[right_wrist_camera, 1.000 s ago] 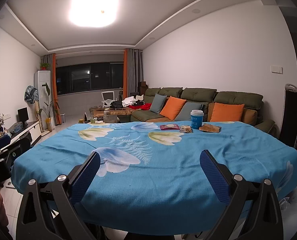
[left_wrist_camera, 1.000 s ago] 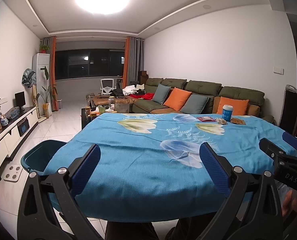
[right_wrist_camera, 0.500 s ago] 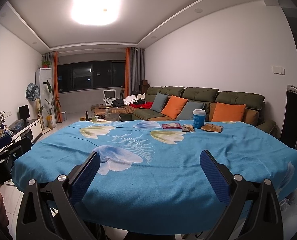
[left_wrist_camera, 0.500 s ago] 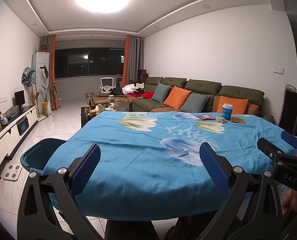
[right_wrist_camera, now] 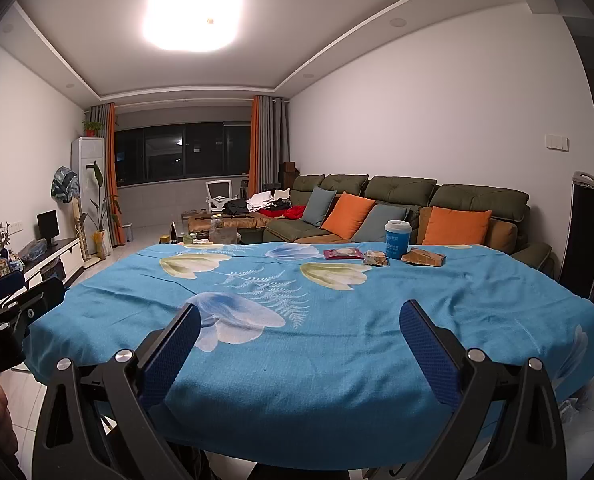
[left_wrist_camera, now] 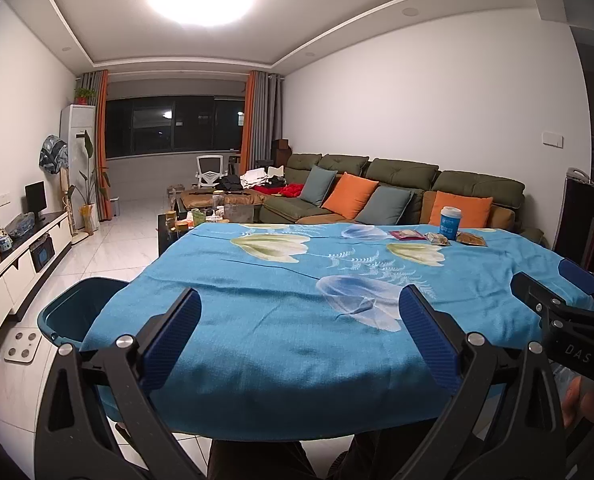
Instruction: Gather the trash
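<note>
Both grippers hang at the near edge of the table (right_wrist_camera: 497,304), which is covered in a blue floral cloth. The left gripper (left_wrist_camera: 299,330) has its jaws spread wide with nothing between them; the right gripper (right_wrist_camera: 300,338) likewise stands wide and empty.

The trash lies well ahead of both sets of jaws, at the far side of the table, and right of the right gripper's centre line. It consists of a red wrapper (right_wrist_camera: 344,254), a small crumpled packet (right_wrist_camera: 376,258), a blue paper cup (right_wrist_camera: 396,239) and a brown wrapper (right_wrist_camera: 423,257), set in a row. A teal bin (left_wrist_camera: 79,310) sits on the floor just left of the left jaws, partly under the cloth's overhang.

Judgement: the step in hand is the reach toward the row. The right gripper is better placed. It should take an end item first, low and level, so as not to snag the cloth or tip the cup.

Orientation: the cup stands upright, long axis vertical, lid uppermost. The wrappers lie flat; the brown one's long axis appears to run roughly across the jaws' line. The crumpled packet's axis cannot be told.
</note>
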{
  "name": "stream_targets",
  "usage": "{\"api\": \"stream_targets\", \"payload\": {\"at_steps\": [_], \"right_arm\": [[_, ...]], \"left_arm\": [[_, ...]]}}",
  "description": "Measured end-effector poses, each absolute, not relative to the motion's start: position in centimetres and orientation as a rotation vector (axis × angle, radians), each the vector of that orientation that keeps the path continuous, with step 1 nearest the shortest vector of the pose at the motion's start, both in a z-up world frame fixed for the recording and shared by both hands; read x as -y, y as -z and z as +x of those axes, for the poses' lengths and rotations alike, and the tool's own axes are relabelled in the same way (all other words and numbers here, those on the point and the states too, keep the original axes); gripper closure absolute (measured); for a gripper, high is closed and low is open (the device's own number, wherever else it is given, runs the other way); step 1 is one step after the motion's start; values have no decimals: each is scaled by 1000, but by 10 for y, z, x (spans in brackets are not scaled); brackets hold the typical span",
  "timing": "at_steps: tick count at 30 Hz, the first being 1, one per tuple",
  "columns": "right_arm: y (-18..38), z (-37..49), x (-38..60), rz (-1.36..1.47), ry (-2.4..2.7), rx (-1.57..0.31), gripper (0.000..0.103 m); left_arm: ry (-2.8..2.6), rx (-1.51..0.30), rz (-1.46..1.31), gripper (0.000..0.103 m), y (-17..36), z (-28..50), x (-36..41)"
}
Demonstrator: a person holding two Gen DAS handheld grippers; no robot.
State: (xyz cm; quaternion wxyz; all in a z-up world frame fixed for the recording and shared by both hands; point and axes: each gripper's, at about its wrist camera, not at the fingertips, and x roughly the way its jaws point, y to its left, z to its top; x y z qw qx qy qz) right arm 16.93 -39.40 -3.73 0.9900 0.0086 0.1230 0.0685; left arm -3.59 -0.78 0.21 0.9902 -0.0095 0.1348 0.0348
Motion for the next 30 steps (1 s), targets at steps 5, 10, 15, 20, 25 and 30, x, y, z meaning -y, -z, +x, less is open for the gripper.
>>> {"api": "stream_targets", "payload": {"at_steps": [5, 10, 15, 20, 25, 30], "right_arm": [[37, 170, 394, 15, -139, -247, 7], [37, 170, 394, 13, -140, -245, 7], [37, 172, 394, 8, -145, -248, 7], [35, 174, 394, 5, -144, -244, 7], [35, 175, 394, -1, -144, -239, 7], [31, 192, 404, -8, -128, -238, 7]], "left_arm": [[-69, -263, -20, 6, -4, -36, 7], [-65, -257, -25, 6, -5, -39, 5], [-61, -253, -26, 6, -7, -39, 5], [-70, -250, -36, 6, -9, -40, 4], [-96, -253, -37, 6, -12, -35, -2], [-123, -271, -27, 6, -17, -16, -12]]}}
